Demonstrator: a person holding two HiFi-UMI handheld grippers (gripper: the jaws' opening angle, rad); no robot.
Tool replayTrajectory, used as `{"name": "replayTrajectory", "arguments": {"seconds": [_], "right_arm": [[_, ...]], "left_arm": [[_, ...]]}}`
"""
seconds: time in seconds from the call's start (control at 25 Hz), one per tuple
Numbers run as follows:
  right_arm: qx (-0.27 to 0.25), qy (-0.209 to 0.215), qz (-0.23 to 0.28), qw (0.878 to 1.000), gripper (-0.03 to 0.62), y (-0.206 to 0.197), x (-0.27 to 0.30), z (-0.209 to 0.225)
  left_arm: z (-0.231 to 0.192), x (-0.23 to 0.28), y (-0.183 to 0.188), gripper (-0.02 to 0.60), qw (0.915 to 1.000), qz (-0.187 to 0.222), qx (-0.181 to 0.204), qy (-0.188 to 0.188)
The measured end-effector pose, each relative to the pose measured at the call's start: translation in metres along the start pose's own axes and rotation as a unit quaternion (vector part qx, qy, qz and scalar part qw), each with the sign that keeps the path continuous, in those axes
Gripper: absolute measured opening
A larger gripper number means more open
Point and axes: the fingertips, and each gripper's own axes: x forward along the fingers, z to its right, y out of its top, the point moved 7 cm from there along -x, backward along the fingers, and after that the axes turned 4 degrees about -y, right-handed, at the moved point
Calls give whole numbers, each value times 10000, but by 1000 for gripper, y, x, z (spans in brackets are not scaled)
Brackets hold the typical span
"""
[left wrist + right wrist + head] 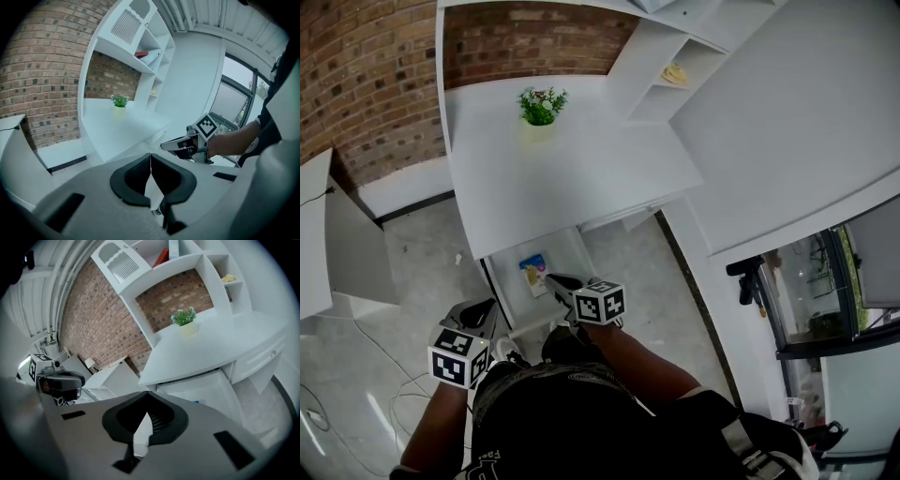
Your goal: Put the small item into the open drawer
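Observation:
Under the white desk (581,178) the drawer (496,284) stands pulled out. A small yellow and blue packet (533,272) lies flat inside it. My right gripper (551,278) hangs above the drawer, its tip just right of the packet, jaws shut with nothing between them (147,393). Lower left, off the drawer's front corner, my left gripper (485,310) is shut and empty too (150,154). The left gripper view shows the right gripper (165,146) above the desk edge. Below the desk in the right gripper view I see the drawer (211,385).
A potted plant (541,106) stands at the desk's back. White shelving (675,66) rises on the right, a shut drawer (630,219) beside the open one. A white cabinet (333,244) stands left, cables (380,370) lie on the floor, and a glass door (825,291) is right.

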Motion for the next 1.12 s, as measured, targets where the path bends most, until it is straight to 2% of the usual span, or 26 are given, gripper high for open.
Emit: {"name": "replayTrajectory", "arguments": {"seconds": [0.24,0.48,0.64,0.76,0.96,1.12], "right_arm": [[-353,145,521,9979,3,13,-30,-14],[-409,493,892,9940,3,21,-80,-27],[-618,749,952,9907,3,19,-119,-33],[-808,891,946,9882,3,12,-145,-33],[-1198,757,897,9858,3,-12,-181,-28],[-1214,777,904,9854,3,-28,-209,-22]], "left_arm": [[14,-7,10,18,9995,303,-101,30],[39,-14,12,18,9980,552,-253,157],[69,-14,12,18,9968,686,-300,272],[98,-13,13,18,9962,782,-190,334],[145,-14,6,18,9948,902,-111,463],[178,-16,-2,18,9934,984,-120,583]]}}
